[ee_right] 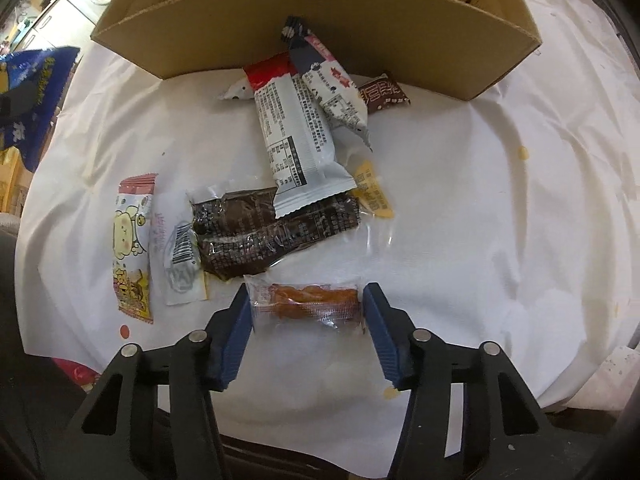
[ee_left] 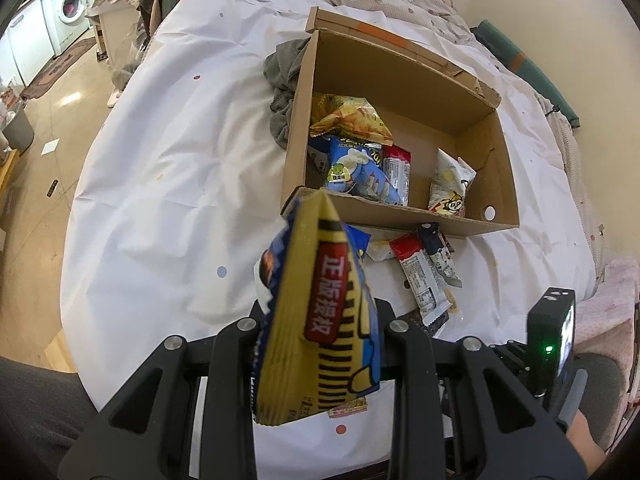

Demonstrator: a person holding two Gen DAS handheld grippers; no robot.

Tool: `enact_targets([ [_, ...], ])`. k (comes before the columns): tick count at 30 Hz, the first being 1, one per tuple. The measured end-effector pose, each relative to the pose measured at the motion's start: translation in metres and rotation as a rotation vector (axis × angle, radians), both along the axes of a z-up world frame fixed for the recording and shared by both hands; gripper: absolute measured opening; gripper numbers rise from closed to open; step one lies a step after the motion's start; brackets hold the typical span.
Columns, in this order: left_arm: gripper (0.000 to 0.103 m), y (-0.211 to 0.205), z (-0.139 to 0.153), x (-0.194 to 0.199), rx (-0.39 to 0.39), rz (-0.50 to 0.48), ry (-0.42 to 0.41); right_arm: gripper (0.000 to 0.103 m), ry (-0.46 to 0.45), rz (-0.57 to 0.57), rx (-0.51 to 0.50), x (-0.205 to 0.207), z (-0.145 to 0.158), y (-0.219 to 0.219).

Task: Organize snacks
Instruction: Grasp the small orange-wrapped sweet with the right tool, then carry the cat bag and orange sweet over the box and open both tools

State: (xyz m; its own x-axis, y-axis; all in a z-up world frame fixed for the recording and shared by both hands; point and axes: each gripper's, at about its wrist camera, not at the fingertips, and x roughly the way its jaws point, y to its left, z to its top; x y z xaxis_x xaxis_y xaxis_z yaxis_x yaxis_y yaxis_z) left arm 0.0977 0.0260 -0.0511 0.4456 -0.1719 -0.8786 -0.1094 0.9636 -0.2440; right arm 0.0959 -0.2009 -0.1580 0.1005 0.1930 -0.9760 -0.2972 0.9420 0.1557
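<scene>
The left tongs (ee_left: 316,344) pinch a yellow-blue snack bag (ee_left: 320,320). The right tongs (ee_right: 306,316) stand spread around a clear orange-snack packet (ee_right: 308,300) (cardboard box (ee_right: 360,40) at 12 o'clock).

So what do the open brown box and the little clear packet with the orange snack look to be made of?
The open brown box: corrugated cardboard, matte; the cut rim shows fluting, and one flap edge looks torn.

The little clear packet with the orange snack: thin transparent plastic film, glossy; the contents show through, it wrinkles and catches glare. It lies between the blue fingers of the right gripper.
</scene>
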Motion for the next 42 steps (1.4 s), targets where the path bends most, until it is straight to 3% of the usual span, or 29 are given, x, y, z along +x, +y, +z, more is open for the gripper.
enact_targets([
  [5, 0.024, 0.003, -0.001, 0.0, 0.009, 0.013, 0.0, 0.053, -0.004, -0.034, 0.049, -0.001, 0.016, -0.019],
  [6, 0.024, 0.004, -0.001, 0.0, 0.012, 0.015, -0.002, 0.049, -0.008, -0.041, 0.06, -0.001, 0.019, -0.022],
  [7, 0.024, 0.004, -0.001, -0.001, 0.016, 0.017, -0.004, 0.037, -0.017, -0.054, 0.083, -0.001, 0.025, -0.027],
  [10, 0.024, 0.003, 0.0, -0.001, 0.03, 0.016, -0.015, 0.035, -0.042, -0.085, 0.127, 0.0, 0.041, -0.048],
  [18, 0.024, 0.001, -0.003, 0.001, 0.054, 0.018, -0.011, 0.022, -0.001, -0.139, 0.193, 0.008, 0.036, -0.061],
  [24, 0.024, 0.009, -0.001, -0.001, 0.04, 0.039, -0.013, 0.016, 0.027, -0.226, 0.353, 0.008, 0.046, -0.082],
  [30, 0.024, 0.006, 0.006, -0.002, 0.024, 0.023, -0.036, 0.016, -0.034, -0.26, 0.42, 0.006, 0.067, -0.093],
  [34, 0.024, -0.001, 0.02, 0.001, 0.027, -0.011, -0.077, 0.016, -0.123, -0.26, 0.467, 0.01, 0.092, -0.094],
  [42, 0.024, -0.023, 0.047, 0.044, 0.073, -0.066, -0.129, 0.016, -0.24, -0.294, 0.543, 0.058, 0.125, -0.092],
])
